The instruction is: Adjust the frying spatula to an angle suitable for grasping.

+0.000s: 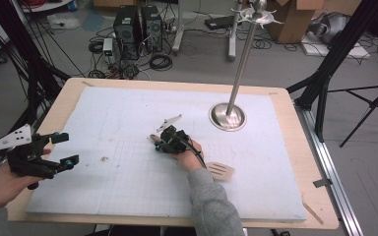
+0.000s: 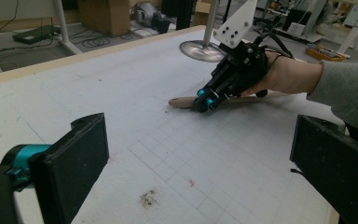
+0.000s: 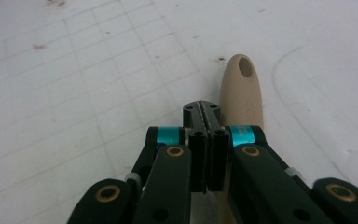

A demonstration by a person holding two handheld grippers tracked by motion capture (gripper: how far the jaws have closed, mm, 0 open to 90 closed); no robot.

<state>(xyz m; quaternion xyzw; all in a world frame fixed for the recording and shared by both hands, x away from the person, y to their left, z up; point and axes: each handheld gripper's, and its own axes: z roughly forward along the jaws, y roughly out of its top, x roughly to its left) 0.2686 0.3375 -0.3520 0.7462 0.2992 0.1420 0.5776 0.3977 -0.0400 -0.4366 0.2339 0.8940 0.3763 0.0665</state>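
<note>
Right gripper clenched, tipped down beside the spatula handle; left gripper released, hovering at the counter edge.

Open mat left of stand

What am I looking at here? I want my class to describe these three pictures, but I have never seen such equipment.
A person holds a black two-jaw gripper in each hand. One camera looks down from above; another rides on each gripper. On the white gridded mat lie a pale wooden slotted spatula and a tall metal stand with a round base. The right gripper, jaws closed together, sits over the spatula's handle. The left gripper is open and holds nothing.
</note>
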